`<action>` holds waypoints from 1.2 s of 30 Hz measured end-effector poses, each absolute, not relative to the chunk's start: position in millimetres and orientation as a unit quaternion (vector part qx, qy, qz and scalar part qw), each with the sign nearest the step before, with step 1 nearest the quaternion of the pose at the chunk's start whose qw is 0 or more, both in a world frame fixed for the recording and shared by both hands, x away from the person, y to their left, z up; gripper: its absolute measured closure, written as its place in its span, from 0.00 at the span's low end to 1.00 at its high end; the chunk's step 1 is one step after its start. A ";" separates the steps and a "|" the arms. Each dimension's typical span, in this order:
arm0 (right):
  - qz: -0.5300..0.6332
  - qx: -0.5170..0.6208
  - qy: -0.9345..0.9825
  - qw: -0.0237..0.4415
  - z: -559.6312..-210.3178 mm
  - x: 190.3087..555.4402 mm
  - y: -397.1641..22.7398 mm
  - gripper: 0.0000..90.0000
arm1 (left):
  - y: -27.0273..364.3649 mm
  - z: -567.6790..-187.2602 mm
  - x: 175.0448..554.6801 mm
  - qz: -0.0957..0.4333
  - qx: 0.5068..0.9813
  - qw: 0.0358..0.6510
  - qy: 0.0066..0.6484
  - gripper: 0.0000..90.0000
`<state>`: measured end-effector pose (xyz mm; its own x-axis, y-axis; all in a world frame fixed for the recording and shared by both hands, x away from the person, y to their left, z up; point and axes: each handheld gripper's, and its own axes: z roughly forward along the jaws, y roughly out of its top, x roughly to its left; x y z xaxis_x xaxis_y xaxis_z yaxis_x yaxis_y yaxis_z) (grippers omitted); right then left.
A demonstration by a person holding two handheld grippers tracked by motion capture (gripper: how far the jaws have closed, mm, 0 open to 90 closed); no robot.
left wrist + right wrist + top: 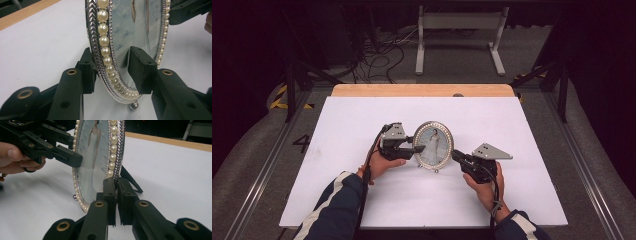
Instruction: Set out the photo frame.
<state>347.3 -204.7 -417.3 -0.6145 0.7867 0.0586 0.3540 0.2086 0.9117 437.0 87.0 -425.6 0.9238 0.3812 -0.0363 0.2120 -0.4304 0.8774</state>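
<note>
Right tool [455, 155] pinches the upright oval pearl-rimmed silver photo frame [433, 145]; left tool [421, 149] straddles its opposite edge, jaws slack

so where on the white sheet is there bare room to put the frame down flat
The white sheet lies bare between the left gripper and its left edge, and between the oval picture frame and the wooden strip at the back. Right of the right gripper it is bare too. It is crowded mid-sheet, where both grippers flank the upright frame.
</note>
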 end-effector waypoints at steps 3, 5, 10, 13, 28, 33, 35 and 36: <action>0.496 0.383 0.748 0.221 -417.5 347.4 -204.6 0.95 | 88.2 -424.1 436.3 0.082 0.841 0.506 0.172 0.69; 0.496 0.384 0.747 0.220 -417.9 348.0 -205.1 0.95 | 88.5 -423.9 435.9 0.080 0.841 0.506 0.173 0.70; 0.495 0.384 0.747 0.223 -418.3 348.3 -203.1 0.95 | 89.8 -423.6 435.1 0.081 0.845 0.499 0.173 0.70; 0.494 0.384 0.747 0.225 -418.2 348.8 -202.3 0.94 | 89.1 -422.8 432.4 0.088 0.847 0.496 0.171 0.70; 0.494 0.383 0.747 0.227 -417.2 351.7 -202.7 0.92 | 97.5 -416.7 424.5 0.113 0.846 0.493 0.169 0.70; 0.494 0.383 0.748 0.223 -418.3 353.1 -201.8 0.91 | 100.5 -417.3 425.1 0.107 0.846 0.493 0.172 0.77; 0.491 0.380 0.751 0.226 -419.1 353.5 -200.8 0.91 | 100.2 -417.7 424.4 0.106 0.847 0.490 0.175 0.77; 0.490 0.379 0.752 0.226 -418.8 353.5 -200.3 0.91 | 99.9 -417.3 423.6 0.107 0.848 0.489 0.176 0.77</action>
